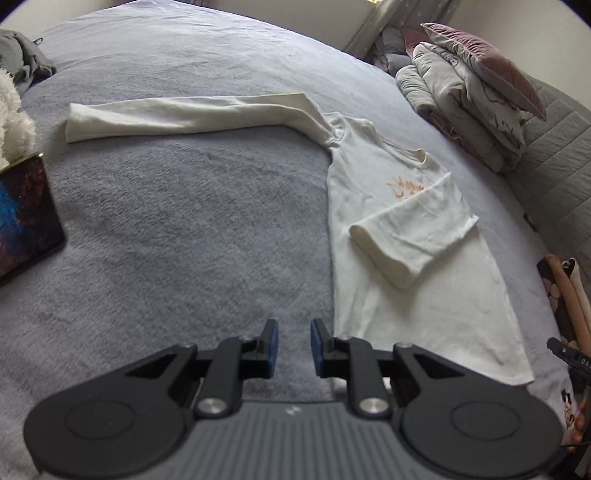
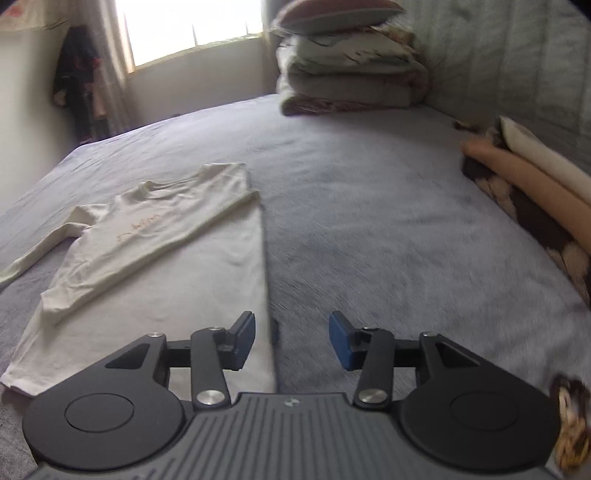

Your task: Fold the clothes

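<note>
Cream shirt [image 1: 424, 280] flat, one sleeve [image 1: 177, 114] stretched sideways.

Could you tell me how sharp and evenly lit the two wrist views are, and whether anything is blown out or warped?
Left wrist view: sharp, soft even light, the white shirt crisp, the bed bowed by the fisheye. Right wrist view: motion-smeared, worst on the bed's right side, and the window is blown out to white.

Colours on the bed

Cream shirt [image 1: 424, 266] with orange chest print [image 1: 404, 187] on grey-lavender blanket [image 1: 184, 221]; beyond the shirt, mauve pillow [image 1: 484, 61] tops grey bedding [image 1: 454, 99]. Gripper pads [image 2: 341, 339] blue.
</note>
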A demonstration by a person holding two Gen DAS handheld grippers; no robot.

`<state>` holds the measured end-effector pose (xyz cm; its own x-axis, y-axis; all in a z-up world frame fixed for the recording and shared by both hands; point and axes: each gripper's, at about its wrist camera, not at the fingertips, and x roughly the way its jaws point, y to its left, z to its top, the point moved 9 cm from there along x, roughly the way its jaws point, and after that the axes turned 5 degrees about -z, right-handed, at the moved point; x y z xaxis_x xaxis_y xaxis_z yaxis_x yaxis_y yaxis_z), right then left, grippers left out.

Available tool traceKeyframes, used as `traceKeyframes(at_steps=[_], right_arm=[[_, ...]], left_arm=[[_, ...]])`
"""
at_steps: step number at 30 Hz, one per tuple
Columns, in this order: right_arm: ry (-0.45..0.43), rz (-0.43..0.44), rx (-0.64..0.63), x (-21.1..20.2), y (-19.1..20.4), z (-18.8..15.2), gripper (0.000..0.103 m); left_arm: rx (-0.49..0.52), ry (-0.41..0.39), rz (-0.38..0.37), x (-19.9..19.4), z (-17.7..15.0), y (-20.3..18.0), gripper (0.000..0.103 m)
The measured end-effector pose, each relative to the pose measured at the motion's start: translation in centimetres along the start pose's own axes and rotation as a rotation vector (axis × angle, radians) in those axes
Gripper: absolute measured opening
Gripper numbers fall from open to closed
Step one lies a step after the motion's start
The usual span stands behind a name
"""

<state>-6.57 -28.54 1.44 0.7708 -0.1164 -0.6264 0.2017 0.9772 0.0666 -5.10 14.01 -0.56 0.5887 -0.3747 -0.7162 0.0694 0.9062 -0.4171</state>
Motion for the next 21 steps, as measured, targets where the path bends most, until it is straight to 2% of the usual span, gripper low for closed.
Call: traceKeyframes(at_steps=[5, 8, 11, 15, 17, 20, 21], right_arm=[[0.043, 0.125, -0.146, 3.1, 6.4, 2.8, 0.059], [0.117, 0.144, -0.256, 6.3, 9.5, 2.8, 0.059], [0.188, 0.148, -0.355, 8.6, 11.7, 0.8, 0.059], [0.205, 0.172, -0.359, 8.2, 11.9, -1.0, 0.062], [0.221, 0.194, -0.356, 7.8, 11.2, -1.5, 0.065], [0.25, 0.225, -0.349, 7.0, 10.2, -2.1, 0.069], [0.26, 0.235, -0.345, 6.9, 9.8, -2.4, 0.071]], left_arm=[[0.135, -0.027, 0.01, 1.5, 1.3, -4.2, 0.021], [0.183, -0.047, -0.021, 2.6, 2.0, -7.0, 0.022], [0.266, -0.058, -0.019, 3.9, 2.1, -9.4, 0.023], [0.341, 0.005, -0.051, 6.8, 0.2, -11.6, 0.023], [0.371, 0.066, -0.049, 8.4, -1.4, -12.0, 0.025], [0.429, 0.071, -0.013, 8.9, -2.2, -12.2, 0.026], [0.42, 0.077, -0.007, 8.7, -2.2, -12.1, 0.026]])
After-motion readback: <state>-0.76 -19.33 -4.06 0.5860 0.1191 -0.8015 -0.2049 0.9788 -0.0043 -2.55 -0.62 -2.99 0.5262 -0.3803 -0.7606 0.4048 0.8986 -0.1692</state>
